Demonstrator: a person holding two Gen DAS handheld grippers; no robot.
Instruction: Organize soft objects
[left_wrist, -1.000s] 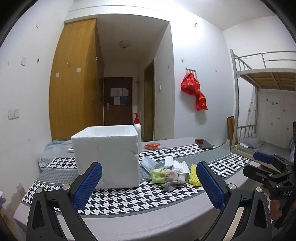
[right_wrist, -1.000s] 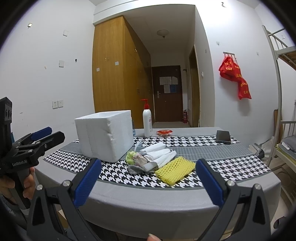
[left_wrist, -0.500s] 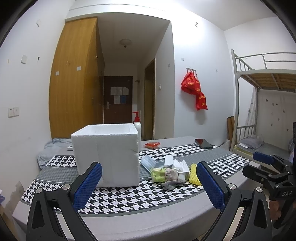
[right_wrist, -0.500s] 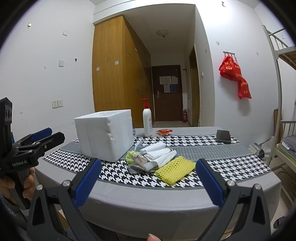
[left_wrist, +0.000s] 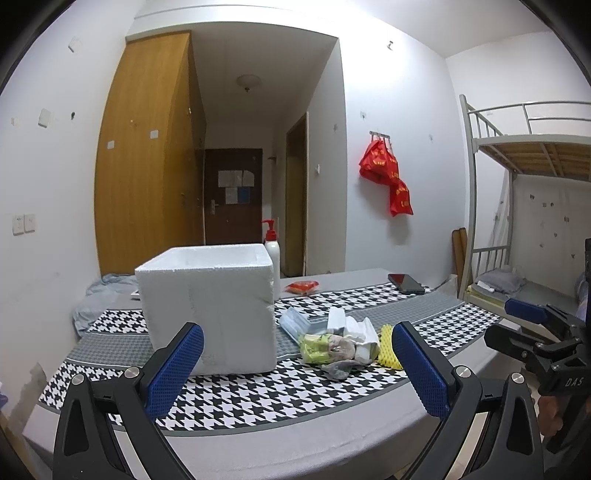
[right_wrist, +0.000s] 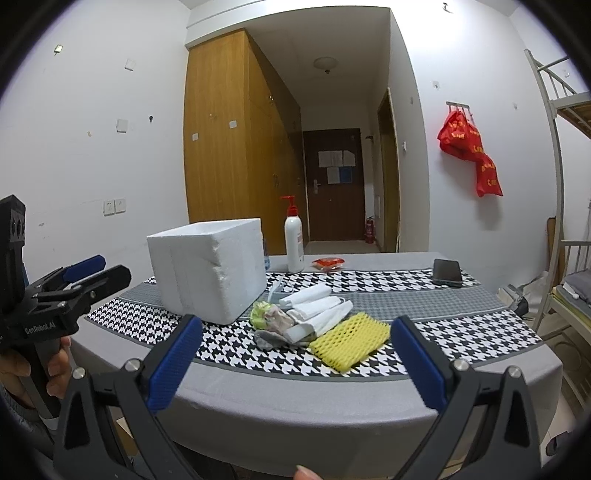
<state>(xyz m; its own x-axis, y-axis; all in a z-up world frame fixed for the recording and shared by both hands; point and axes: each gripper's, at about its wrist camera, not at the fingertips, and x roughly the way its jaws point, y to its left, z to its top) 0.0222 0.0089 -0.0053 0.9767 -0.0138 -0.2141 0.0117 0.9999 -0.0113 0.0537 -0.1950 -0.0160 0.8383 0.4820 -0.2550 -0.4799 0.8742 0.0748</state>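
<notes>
While both tools hang short of the table's near edge, nothing on it is yet touched. Item, far left: left gripper (left_wrist: 295, 363), jaws spread wide and empty, its body lettered "GenRobot.AI" as read from the right wrist view. Item: white foam box (right_wrist: 208, 269), open-topped, standing on the checked cloth (right_wrist: 476, 332), probably the bin meant for the soft things, which is likely why it sits just beside them. Item: pump bottle (right_wrist: 294, 242), red top, behind the box; its label is too small to read. Item: heap of soft objects (right_wrist: 295, 319), namely white rolled cloths, a green-and-grey bundle, a grey rag, piled near the box's right side. Item: yellow foam net (right_wrist: 351, 341), touching the heap's right edge. Item: red packet (right_wrist: 328, 263) and dark phone (right_wrist: 447, 272), farther back, well apart. Item, far right: right gripper (right_wrist: 295, 363), likewise agape and holding nothing, marked "DAS" in the left wrist view.
</notes>
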